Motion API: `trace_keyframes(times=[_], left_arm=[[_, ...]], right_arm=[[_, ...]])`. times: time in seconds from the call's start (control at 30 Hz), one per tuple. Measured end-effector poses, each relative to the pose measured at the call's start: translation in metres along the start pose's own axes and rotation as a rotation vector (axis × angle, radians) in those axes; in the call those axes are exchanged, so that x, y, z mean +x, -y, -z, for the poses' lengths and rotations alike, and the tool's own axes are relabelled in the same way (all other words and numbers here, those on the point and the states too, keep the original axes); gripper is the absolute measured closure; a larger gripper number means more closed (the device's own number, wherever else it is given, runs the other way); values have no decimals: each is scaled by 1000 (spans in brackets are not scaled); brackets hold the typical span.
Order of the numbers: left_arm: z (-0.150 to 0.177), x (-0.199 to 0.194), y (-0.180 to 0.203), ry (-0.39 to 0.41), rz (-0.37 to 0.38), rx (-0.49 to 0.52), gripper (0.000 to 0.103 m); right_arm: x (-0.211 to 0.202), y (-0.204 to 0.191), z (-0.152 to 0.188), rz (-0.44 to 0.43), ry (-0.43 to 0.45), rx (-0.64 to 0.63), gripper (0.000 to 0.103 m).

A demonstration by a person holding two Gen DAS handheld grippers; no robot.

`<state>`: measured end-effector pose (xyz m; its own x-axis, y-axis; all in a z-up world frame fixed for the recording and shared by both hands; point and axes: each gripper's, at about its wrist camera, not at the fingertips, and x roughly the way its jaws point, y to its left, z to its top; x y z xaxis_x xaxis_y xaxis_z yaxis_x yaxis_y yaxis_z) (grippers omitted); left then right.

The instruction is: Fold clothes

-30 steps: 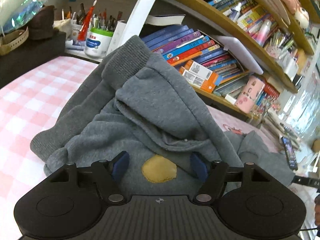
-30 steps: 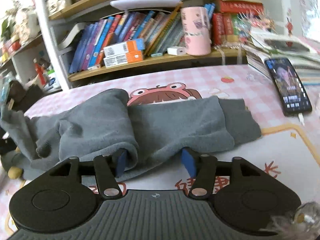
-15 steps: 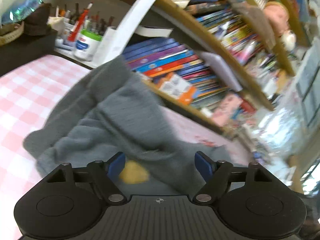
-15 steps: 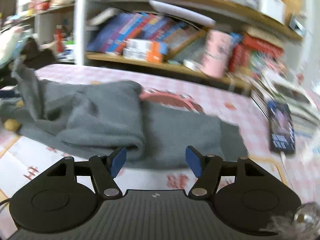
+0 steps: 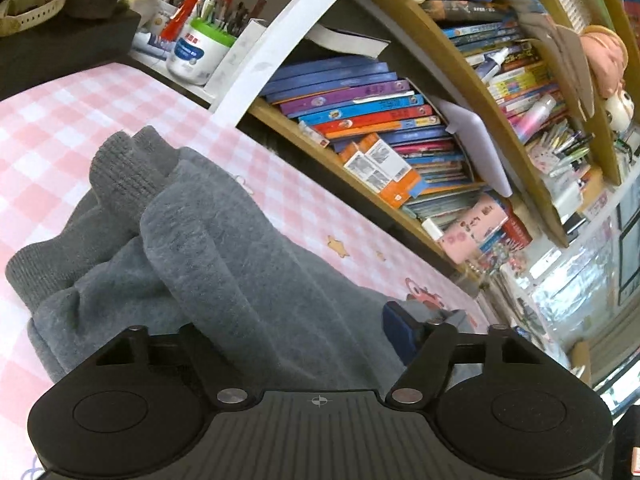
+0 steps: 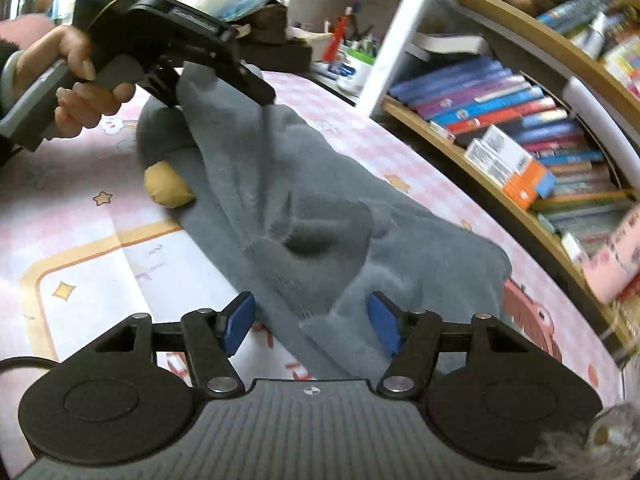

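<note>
A grey fleece garment with a yellow patch lies bunched on the pink checked table. My left gripper is open, its jaws wide apart with the cloth lying between them; its left pad is hidden under the fabric. In the right wrist view the left gripper is hand-held, with a fold of the garment raised against its fingers. My right gripper is open, low over the garment's near edge, with cloth between its blue pads.
A curved wooden bookshelf packed with books runs along the table's far side. A white tub of pens and a dark box stand at the far left. A white upright post rises from the table.
Both grippers swung left and turned. The garment's raised peak dropped in the left view and the yellow patch went out of sight. The right view now faces the left gripper; the phone left view.
</note>
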<state>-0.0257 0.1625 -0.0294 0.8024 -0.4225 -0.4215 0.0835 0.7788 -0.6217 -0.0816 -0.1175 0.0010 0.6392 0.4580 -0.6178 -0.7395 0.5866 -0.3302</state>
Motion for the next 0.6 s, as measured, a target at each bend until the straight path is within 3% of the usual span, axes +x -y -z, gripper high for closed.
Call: trace_keyframes(times=[0.13, 0.2, 0.3, 0.4, 0.5, 0.6], left_arm=[[2, 1, -5, -1, -14, -9, 60], [2, 1, -8, -1, -11, -24, 68], [0, -2, -13, -4, 19, -57, 86], [-8, -14, -21, 30, 104, -118, 96], [-24, -23, -26, 81, 198, -187, 98], [-39, -21, -28, 116, 257, -242, 98]], right_arm=[[1, 0, -9, -5, 30, -3, 62], [5, -1, -12, -21, 27, -12, 82], [6, 1, -12, -53, 28, -7, 95], [-23, 43, -12, -52, 149, 212, 98], [-63, 106, 4, 127, 296, 528, 98], [-90, 162, 38, 307, 363, 836, 98]])
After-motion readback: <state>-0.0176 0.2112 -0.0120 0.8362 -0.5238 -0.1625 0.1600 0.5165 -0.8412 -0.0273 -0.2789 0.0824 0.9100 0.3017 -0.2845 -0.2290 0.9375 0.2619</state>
